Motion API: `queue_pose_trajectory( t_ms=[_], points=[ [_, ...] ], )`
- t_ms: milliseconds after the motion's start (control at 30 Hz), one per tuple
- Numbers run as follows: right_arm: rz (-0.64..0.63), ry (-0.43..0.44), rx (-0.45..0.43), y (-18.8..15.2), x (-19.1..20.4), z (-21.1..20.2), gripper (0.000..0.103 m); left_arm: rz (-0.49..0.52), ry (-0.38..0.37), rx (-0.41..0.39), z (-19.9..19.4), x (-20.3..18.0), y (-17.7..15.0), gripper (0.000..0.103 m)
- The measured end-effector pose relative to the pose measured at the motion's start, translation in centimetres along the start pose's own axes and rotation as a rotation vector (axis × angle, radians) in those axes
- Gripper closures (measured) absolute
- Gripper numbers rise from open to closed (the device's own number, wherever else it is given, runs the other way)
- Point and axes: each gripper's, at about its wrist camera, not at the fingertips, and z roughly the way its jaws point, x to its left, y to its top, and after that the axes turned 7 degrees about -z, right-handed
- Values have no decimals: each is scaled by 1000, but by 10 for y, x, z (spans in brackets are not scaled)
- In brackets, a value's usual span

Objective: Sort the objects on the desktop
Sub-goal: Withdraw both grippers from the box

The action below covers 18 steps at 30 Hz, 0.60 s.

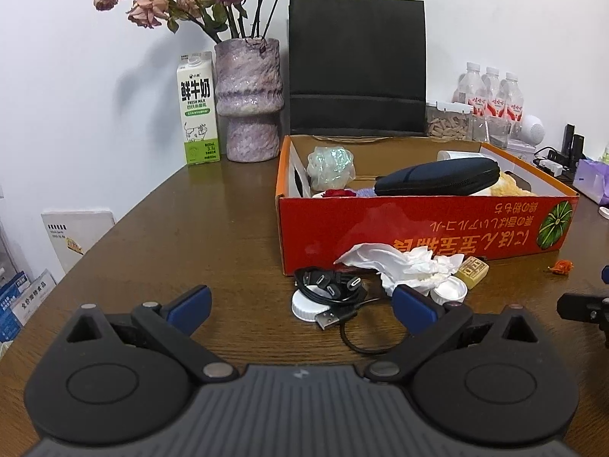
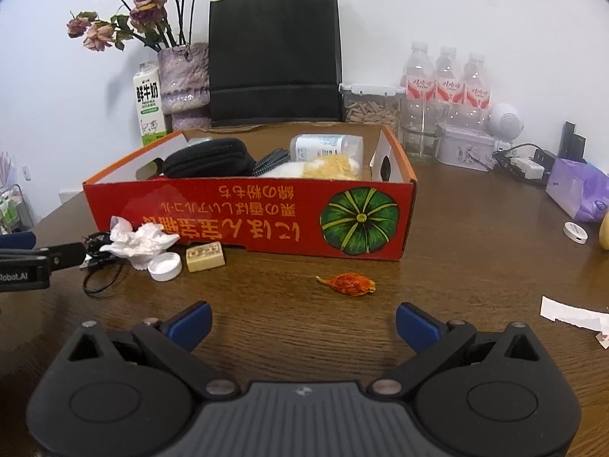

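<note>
In the left wrist view, a black cable (image 1: 335, 289) and crumpled tissue (image 1: 399, 266) are seen before the red box (image 1: 418, 224); the left gripper (image 1: 302, 304) is spread wide, nothing grasped. In the right wrist view, a dried orange flower (image 2: 348, 283) is shown lying ahead of the right gripper (image 2: 302, 321), likewise spread wide and empty.

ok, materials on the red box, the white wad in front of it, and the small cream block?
Red box: looks like printed cardboard, slightly glossy; brown raw inner walls and folded flaps show.
White wad: tissue or thin paper, matte, soft crumpled creases.
Cream block: hard, smooth, probably plastic or resin with a printed top; it resembles a mahjong tile, but that is uncertain.
</note>
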Motion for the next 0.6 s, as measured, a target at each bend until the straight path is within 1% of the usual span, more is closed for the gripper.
queue_pose_trajectory(
  t_ms=[233,333,400,467,533,567,600],
  points=[
    [11,-8,28,2,-6,7,0,-4,10,46,15,3,6,0],
    [10,-25,25,6,-12,12,0,8,-4,55,23,1,10,3],
    [13,-31,22,10,-19,15,2,15,-8,61,28,-1,12,4],
    [16,-37,28,14,-26,21,8,10,-17,75,35,-2,14,4],
    [23,-30,43,17,-32,29,14,4,-39,82,40,-2,17,7],
    [28,-23,48,18,-34,32,17,6,-44,82,42,-3,18,10],
    [34,-17,56,19,-36,35,24,9,-49,80,44,-3,18,14]
  ],
)
